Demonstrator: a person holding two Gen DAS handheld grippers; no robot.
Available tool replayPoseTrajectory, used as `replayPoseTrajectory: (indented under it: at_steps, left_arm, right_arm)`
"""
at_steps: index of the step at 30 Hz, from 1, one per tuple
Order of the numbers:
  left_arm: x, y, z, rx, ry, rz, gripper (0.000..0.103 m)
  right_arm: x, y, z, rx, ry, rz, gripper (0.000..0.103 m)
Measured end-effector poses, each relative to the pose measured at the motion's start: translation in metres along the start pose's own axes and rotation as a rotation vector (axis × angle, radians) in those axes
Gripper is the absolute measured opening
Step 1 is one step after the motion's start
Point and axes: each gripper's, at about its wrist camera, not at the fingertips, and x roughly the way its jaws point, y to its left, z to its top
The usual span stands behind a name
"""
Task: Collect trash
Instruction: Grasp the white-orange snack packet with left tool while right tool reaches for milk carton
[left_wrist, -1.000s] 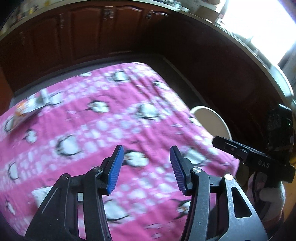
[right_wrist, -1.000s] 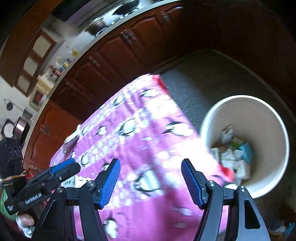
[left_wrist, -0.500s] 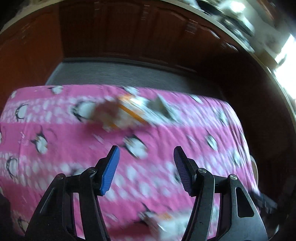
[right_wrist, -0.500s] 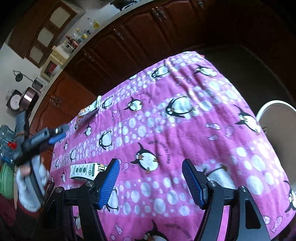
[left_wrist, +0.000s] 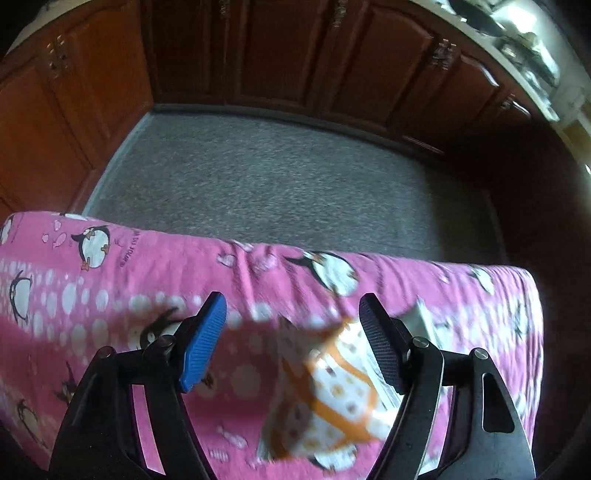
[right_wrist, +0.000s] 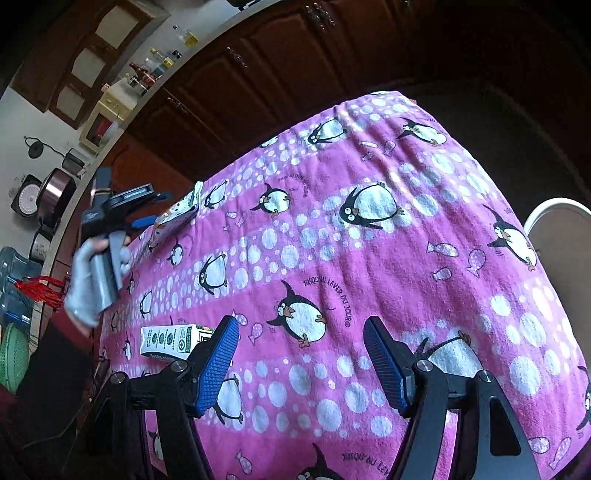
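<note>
- My left gripper (left_wrist: 291, 343) is opening, jaws wide above an orange-and-white wrapper (left_wrist: 328, 391) at lower centre, not gripping it.
- My right gripper (right_wrist: 299, 354) stands open, empty; a carton (right_wrist: 170, 338) lies lower left on the pink cloth (right_wrist: 369, 258).

My left gripper (left_wrist: 291, 345) has black angular arms with triangular cut-outs, round silver screw heads at the pivots, and ribbed finger pads (left_wrist: 205, 341), one bright blue, the other dark. My right gripper (right_wrist: 301, 363) is built alike, with both ribbed pads blue. My left hand (right_wrist: 83, 284) wears a light grey knitted glove around a grey handle
</note>
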Motion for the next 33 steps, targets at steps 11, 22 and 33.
replayPoseTrajectory:
  at_steps: [11, 22, 33]
  left_arm:
    - [-0.020, 0.012, -0.063, 0.069, 0.145, -0.070, 0.074]
    - [-0.057, 0.022, -0.102, 0.053, 0.168, -0.309, 0.074]
    - [-0.030, -0.021, -0.113, 0.134, 0.229, -0.313, 0.063]
  right_arm:
    - [0.010, 0.008, 0.001, -0.005, 0.012, 0.042, 0.068]
    - [0.015, 0.032, -0.011, -0.052, 0.036, 0.066, 0.069]
    - [0.011, 0.057, -0.015, -0.122, 0.055, 0.083, 0.073]
